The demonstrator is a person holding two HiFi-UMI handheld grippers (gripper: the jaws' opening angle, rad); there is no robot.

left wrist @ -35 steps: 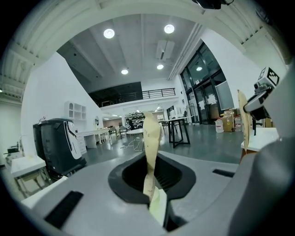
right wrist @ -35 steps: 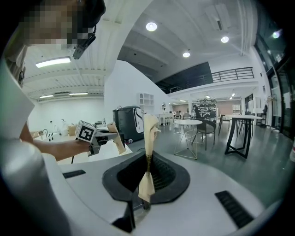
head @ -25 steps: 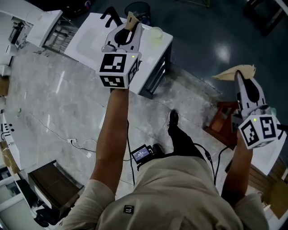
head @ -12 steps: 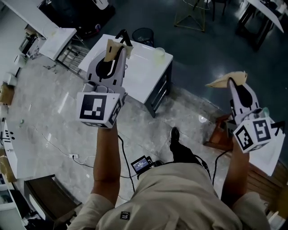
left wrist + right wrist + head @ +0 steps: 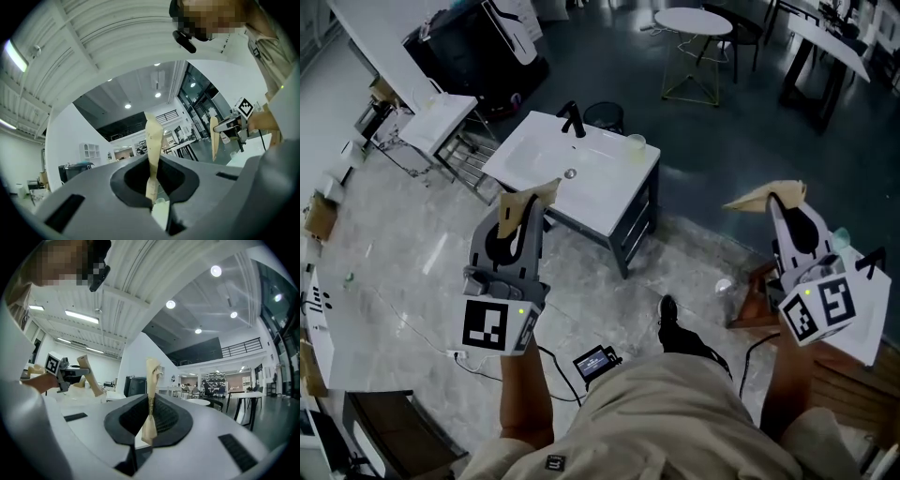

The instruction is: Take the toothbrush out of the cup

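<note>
**Both grippers closed and empty, held clear of the sink worktop**

The left gripper's (image 5: 530, 199) fingers (image 5: 153, 140) are pressed together along their tan pads, with nothing between them. The right gripper's (image 5: 773, 199) fingers (image 5: 151, 376) are also closed on each other and hold nothing. In the head view both grippers are held out in front of the person. The left one points towards 12 o'clock and the right one towards 11 o'clock. Each gripper view shows the other gripper off to one side, well apart from its own fingers.

The white worktop (image 5: 609, 192) with its sunken basin lies just past the left fingertips, from about 12 to 2 o'clock of them. A black tap (image 5: 572, 120) stands at its far edge, at 1 o'clock of the left fingertips. The cup (image 5: 636, 143), pale and see-through, stands upright on the far right corner of the worktop. It is at 2 o'clock of the left gripper and 10 o'clock of the right gripper, well apart from both. It is too small in the head view to tell whether a toothbrush is in it.

A dark round bin (image 5: 602, 114) stands on the floor just behind the worktop, between the tap and the cup. A round white table (image 5: 694, 21) stands farther off at 12 o'clock. The person's dark shoe (image 5: 667, 309) rests on the grey marble floor (image 5: 422, 253) between the two arms.
</note>
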